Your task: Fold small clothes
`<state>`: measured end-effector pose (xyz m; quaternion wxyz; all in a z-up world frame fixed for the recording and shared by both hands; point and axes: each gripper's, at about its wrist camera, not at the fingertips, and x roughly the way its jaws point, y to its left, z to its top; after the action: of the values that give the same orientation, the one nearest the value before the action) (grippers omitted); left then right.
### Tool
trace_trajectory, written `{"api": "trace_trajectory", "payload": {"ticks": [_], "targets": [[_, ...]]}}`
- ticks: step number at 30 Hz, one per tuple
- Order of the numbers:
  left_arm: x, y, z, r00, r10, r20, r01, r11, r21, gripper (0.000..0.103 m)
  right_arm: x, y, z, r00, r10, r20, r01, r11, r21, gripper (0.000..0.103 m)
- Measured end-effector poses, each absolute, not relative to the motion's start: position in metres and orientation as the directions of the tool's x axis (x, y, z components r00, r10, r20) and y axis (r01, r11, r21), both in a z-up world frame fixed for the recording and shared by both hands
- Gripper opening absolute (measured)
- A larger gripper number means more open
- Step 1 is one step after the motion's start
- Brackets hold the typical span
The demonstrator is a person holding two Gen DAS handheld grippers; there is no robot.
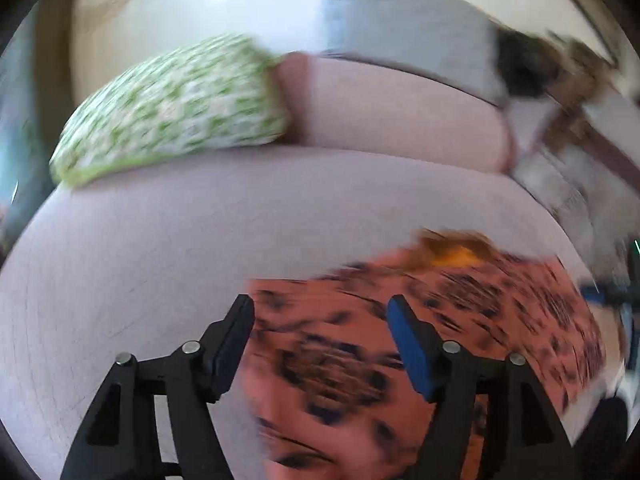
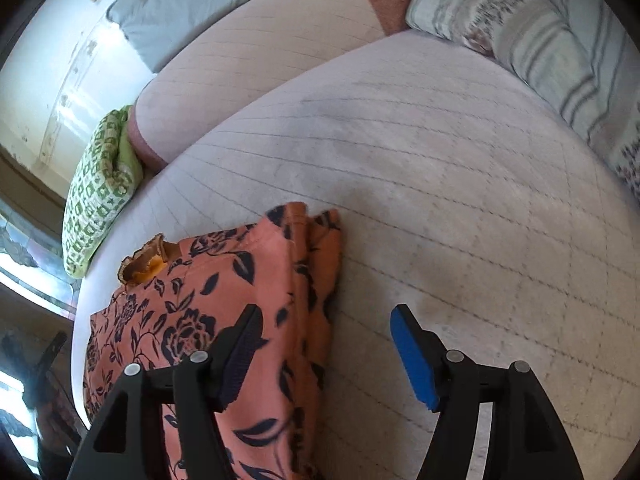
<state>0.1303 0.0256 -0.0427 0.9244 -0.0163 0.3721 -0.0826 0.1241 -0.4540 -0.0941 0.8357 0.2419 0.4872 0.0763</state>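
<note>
- Right now, at the far left of both views, a green-and-white patterned cushion (image 2: pixel 100 192) leans at the edge of the pale quilted mattress (image 2: pixel 440 184), well apart from your grippers.
- Your left gripper (image 1: pixel 320 344) stands with its jaws spread and nothing pinched between the pads; its view is smeared with motion blur, so fine detail is lost.
- Below and between those spread fingers lies the orange floral garment (image 1: pixel 460 320), spreading from under the left gripper toward the right of that view, with an orange-yellow frill at its far edge.
- In the right wrist view, the garment (image 2: pixel 224 280) sits near the mattress's left edge, folded into a rough block, with layered folds along its right side and the frilled piece at its far left corner.
- Your right gripper (image 2: pixel 324 352) is also spread wide and grips nothing: its left finger (image 2: pixel 236 360) hangs over the garment's right part, while its blue-padded right finger (image 2: pixel 416 360) hangs over bare mattress beside the cloth.
- At the far right lies a striped, flowered bundle of bedding (image 2: pixel 540 40), well apart from the garment.
</note>
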Motion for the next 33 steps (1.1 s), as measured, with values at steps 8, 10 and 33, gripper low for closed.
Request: {"api": "trace_trajectory", "payload": {"ticks": [8, 10, 33], "targets": [[0.132, -0.031, -0.112, 0.593, -0.153, -0.791, 0.277, 0.961, 0.022, 0.071, 0.174, -0.440, -0.113, 0.462, 0.426, -0.778, 0.090, 0.850, 0.519, 0.073], [0.128, -0.023, -0.117, 0.607, -0.173, -0.776, 0.256, 0.967, -0.016, 0.074, 0.182, -0.437, -0.112, 0.431, 0.477, -0.766, 0.083, 0.824, 0.560, 0.016], [0.080, 0.021, -0.081, 0.632, -0.244, -0.735, 0.167, 0.970, -0.179, 0.076, 0.027, -0.425, -0.071, 0.435, 0.710, -0.553, -0.018, 0.621, 0.783, 0.076]]}}
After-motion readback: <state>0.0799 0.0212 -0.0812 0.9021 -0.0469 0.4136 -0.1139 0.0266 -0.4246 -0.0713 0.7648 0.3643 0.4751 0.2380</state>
